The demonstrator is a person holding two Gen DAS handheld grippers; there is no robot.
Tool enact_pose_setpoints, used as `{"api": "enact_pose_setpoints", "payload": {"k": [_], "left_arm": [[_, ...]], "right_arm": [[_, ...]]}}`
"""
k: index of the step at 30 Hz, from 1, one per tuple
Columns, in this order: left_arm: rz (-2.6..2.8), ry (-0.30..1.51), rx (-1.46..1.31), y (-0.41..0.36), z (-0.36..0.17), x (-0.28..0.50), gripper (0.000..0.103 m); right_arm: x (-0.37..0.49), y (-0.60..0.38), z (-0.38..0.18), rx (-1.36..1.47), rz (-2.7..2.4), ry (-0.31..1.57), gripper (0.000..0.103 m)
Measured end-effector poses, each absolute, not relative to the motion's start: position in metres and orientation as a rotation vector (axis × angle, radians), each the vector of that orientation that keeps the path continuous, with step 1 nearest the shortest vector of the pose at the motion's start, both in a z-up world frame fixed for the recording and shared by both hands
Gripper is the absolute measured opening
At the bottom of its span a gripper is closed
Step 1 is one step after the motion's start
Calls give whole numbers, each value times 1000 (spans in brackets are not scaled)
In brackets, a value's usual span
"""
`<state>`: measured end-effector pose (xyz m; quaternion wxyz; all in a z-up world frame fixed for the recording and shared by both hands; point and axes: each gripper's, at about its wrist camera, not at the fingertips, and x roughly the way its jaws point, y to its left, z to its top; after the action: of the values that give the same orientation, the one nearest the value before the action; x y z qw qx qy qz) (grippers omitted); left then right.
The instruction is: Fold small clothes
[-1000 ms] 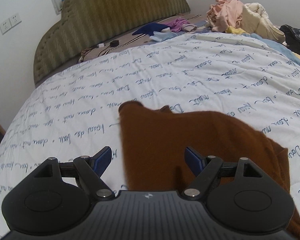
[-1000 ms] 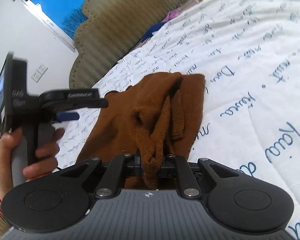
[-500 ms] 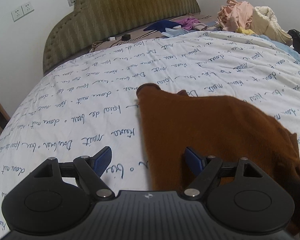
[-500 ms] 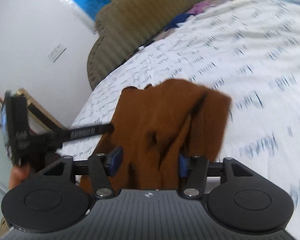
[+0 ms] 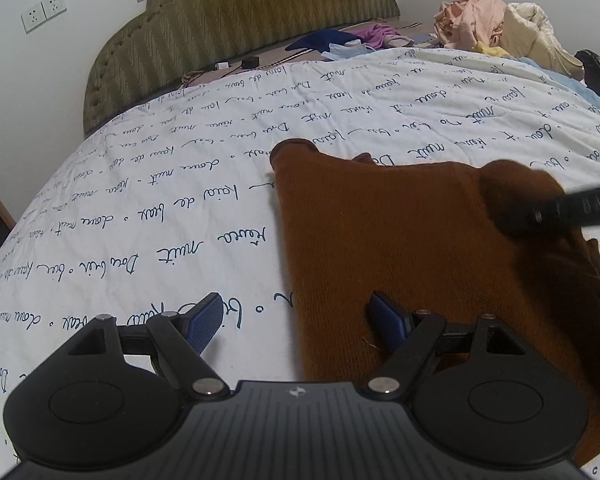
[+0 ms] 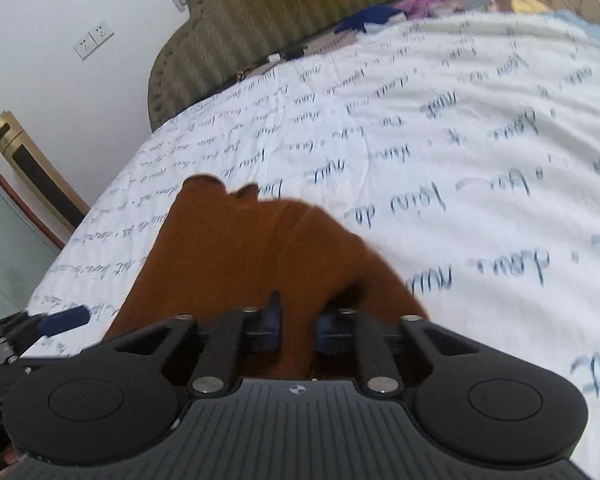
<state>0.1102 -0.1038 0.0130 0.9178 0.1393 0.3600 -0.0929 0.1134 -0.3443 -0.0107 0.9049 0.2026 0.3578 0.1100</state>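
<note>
A brown knit garment lies on the white bedspread with blue handwriting. My left gripper is open and empty over the garment's near left edge. The right gripper's finger reaches in from the right over the garment's far right part. In the right wrist view the garment lies in front of my right gripper, whose jaws are nearly closed with brown cloth between them. The left gripper shows at the lower left there.
An olive padded headboard stands behind the bed. A heap of pink and cream clothes lies at the far right, with blue and purple items near the headboard. Wall sockets are at the left.
The right gripper opened and let the bunched cloth drop, then narrowed again around a fold. The garment now lies flatter. The left gripper has stayed open, shifting slightly left.
</note>
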Motion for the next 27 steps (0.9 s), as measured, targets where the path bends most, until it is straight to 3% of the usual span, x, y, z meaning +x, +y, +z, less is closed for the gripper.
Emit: {"api": "enact_pose_setpoints", "payload": {"k": [3,5,7,9,11,13,27], "left_arm": [[-190,740,287,-103,12,109,81],[-193,739,284,-102,12,107,81],[-196,740,280,-100,13,106,81],[-201,741,270,-98,14,104,81],[-210,739,258,-95,16,100,81],[-223,736,240,-89,18,96,81],[-420,825,-46,-31,12,85,81]], "right_arm": [[114,-342,-8,409,181,707,14],[111,-339,-8,389,157,707,22],[106,-336,-6,357,122,693,41],[90,-335,1,323,61,661,47],[74,-337,9,307,30,637,62],[55,-340,15,314,36,613,89],[5,-347,-30,674,240,767,92]]}}
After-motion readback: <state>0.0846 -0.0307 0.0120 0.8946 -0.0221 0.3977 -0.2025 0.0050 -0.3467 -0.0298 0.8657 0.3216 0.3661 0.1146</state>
